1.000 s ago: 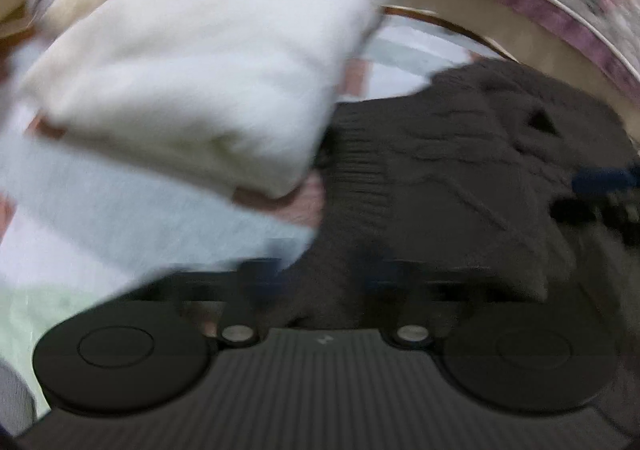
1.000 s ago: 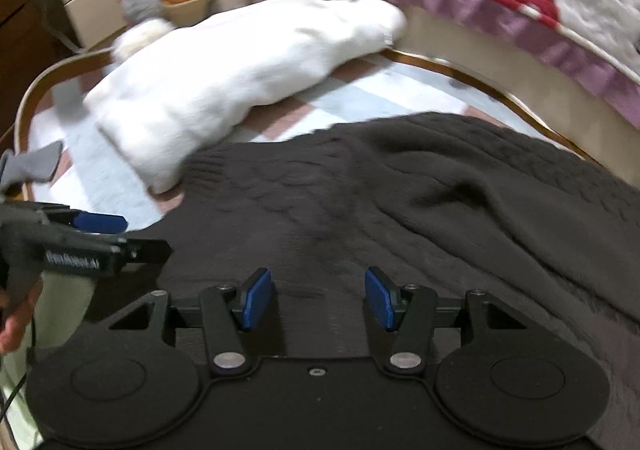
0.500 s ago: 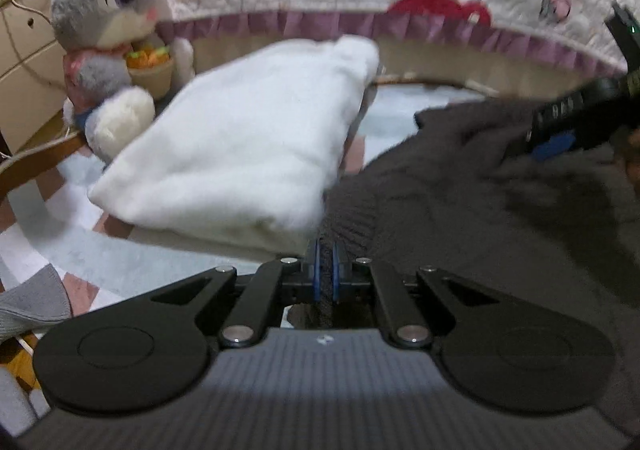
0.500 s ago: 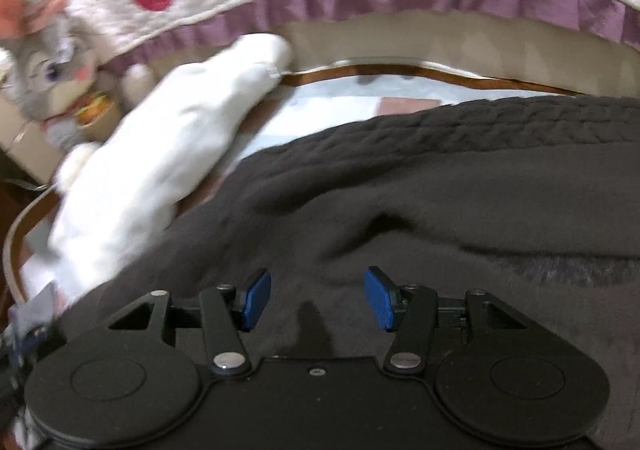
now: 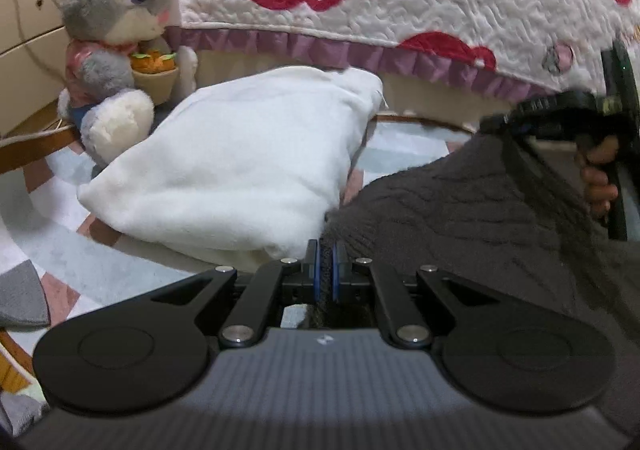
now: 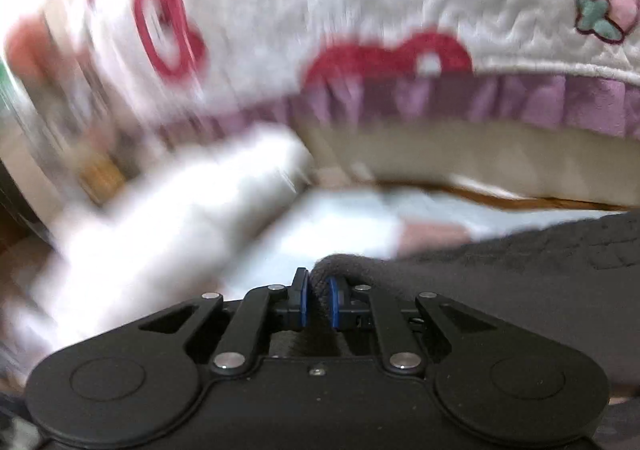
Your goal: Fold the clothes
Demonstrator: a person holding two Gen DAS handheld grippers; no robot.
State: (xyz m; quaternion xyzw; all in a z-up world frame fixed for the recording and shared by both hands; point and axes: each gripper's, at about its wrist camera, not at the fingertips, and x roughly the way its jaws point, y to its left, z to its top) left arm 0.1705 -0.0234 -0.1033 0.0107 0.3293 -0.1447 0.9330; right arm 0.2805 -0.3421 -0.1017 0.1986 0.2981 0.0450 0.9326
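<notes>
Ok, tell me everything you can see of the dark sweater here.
The dark sweater is a charcoal-brown cable knit, thick and soft-looking. It is lifted and draped, not flat. The left gripper pinches a ribbed edge, and the right gripper is shut on another rolled edge. Its edge nearly meets the white folded garment on the striped mat.

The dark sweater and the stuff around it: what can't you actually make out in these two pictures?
- Dark sweater: left wrist view, its lower part is hidden behind the left gripper.
- White garment: right wrist view, smeared by motion blur.
- Stuffed bunny: sharp in the left wrist view only.
- Right gripper: its body hides the sweater below the pinch.
</notes>
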